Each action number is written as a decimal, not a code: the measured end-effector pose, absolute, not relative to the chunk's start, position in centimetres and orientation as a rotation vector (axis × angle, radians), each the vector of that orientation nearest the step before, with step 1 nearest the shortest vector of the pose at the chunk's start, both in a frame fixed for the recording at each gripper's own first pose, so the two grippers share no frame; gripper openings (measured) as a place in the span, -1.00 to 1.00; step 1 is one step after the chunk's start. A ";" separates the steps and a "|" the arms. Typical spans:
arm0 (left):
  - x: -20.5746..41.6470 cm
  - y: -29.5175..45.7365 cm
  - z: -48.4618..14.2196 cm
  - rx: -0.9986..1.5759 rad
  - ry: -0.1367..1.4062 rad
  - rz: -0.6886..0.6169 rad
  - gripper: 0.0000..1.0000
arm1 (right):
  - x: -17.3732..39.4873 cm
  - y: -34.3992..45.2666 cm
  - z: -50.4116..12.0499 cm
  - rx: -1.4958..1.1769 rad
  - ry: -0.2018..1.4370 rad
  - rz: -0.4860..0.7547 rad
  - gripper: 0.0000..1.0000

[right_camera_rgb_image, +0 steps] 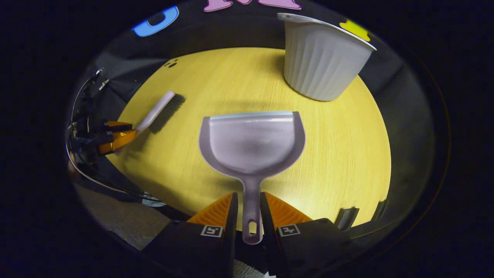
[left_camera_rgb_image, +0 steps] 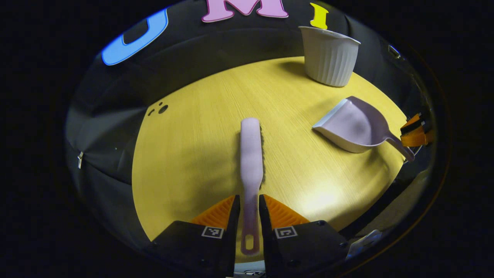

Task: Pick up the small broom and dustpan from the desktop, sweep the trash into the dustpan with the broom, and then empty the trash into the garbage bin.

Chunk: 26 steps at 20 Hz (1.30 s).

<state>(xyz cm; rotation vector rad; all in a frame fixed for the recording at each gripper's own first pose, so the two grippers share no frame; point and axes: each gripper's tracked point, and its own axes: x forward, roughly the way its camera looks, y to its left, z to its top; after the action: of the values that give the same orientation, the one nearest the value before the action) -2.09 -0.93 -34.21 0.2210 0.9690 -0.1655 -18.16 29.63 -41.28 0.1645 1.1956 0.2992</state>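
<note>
Broom handle is clamped by left hand-held gripper; dustpan handle is clamped by right hand-held gripper, over desk, near bin.

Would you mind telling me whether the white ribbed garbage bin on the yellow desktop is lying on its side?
No, the white ribbed garbage bin stands upright on the yellow desktop, its open rim facing up.
</note>
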 end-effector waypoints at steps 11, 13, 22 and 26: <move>1.7 -2.6 -18.2 0.097 0.482 -0.174 -0.34 | -10.1 29.8 -27.4 0.173 0.615 0.237 -0.29; 2.3 -3.0 -15.3 0.062 0.403 -0.184 -0.34 | -9.0 29.8 -24.3 0.167 0.526 0.229 -0.29; 2.6 -5.2 -8.1 0.050 0.211 -0.271 -0.34 | -7.9 30.3 -17.2 0.045 0.312 0.235 -0.22; 2.4 -5.7 -8.2 0.051 0.215 -0.285 -0.34 | -7.7 31.4 -17.1 0.024 0.309 0.245 -0.33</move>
<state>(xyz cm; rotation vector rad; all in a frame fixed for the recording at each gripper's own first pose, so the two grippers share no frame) 2.44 -5.71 -8.18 0.0507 0.2153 -0.2850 -7.70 31.39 -17.10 0.0239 0.3092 0.2453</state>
